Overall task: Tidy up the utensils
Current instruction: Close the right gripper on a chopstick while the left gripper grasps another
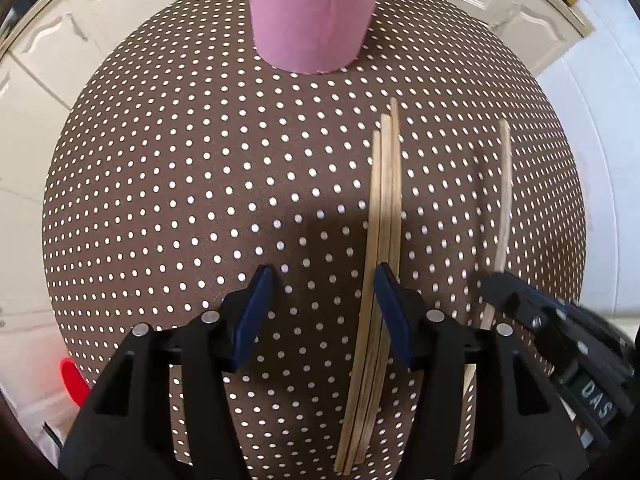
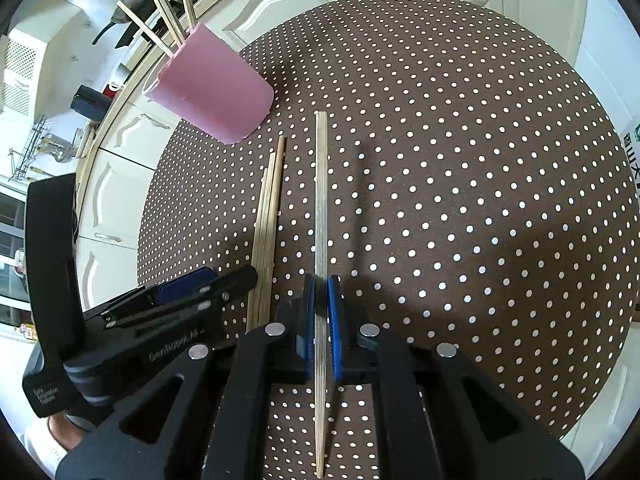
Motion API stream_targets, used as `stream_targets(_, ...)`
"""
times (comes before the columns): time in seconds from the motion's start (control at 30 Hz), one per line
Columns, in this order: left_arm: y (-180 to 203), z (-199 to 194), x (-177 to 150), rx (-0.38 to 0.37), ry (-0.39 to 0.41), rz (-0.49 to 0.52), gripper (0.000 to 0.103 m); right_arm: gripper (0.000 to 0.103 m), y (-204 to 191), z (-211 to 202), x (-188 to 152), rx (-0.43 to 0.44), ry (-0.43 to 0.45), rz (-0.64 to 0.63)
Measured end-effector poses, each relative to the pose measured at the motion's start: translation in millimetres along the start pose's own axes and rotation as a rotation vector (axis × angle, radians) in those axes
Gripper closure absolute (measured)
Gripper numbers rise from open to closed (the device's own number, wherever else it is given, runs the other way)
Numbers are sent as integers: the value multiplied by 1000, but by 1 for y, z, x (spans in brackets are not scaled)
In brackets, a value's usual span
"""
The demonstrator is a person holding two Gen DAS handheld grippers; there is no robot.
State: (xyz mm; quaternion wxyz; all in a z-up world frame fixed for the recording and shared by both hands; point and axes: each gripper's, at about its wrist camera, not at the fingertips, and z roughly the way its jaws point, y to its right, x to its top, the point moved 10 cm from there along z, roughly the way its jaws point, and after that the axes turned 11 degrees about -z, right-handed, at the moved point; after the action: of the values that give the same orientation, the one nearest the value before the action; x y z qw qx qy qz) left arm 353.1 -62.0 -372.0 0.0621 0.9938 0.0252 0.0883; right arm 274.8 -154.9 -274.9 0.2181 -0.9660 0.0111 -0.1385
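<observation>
1. Left tongs (image 1: 320,320) hang spread over the dotted bench (image 1: 160,200), three chopsticks (image 1: 380,240) lying lengthwise against the right-hand pad.
2. Right tongs (image 2: 321,320) pinch one chopstick (image 2: 321,200), its tip aimed past the pink cup (image 2: 212,88).

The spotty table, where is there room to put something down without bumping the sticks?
The dotted tablecloth is bare across its whole wide side beyond the single chopstick held in the right tool. It is also bare below the pink cup, beside the left tool. It is crowded around the three loose chopsticks between both tools.
</observation>
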Motion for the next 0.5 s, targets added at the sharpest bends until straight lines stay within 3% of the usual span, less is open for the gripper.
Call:
stream_targets(0.17, 21, -4, 11, 38, -15, -21, 48, 98, 3, -1, 4, 11, -3, -11)
stream_targets(0.3, 40, 7, 12, 121, -4, 43, 47, 98, 4, -1, 2, 16, -14, -21)
stream_targets(0.37, 51, 11, 13, 115, -1, 37, 51, 98, 4, -2, 1, 16, -17, -28)
stream_targets(0.4, 55, 12, 15, 92, 0, 16, 57, 98, 5, -2, 1, 15, -17, -31)
stream_targets(0.5, 59, 10, 22, 74, 26, -18, 88, 98, 3, -3, 5, 16, -12, -38)
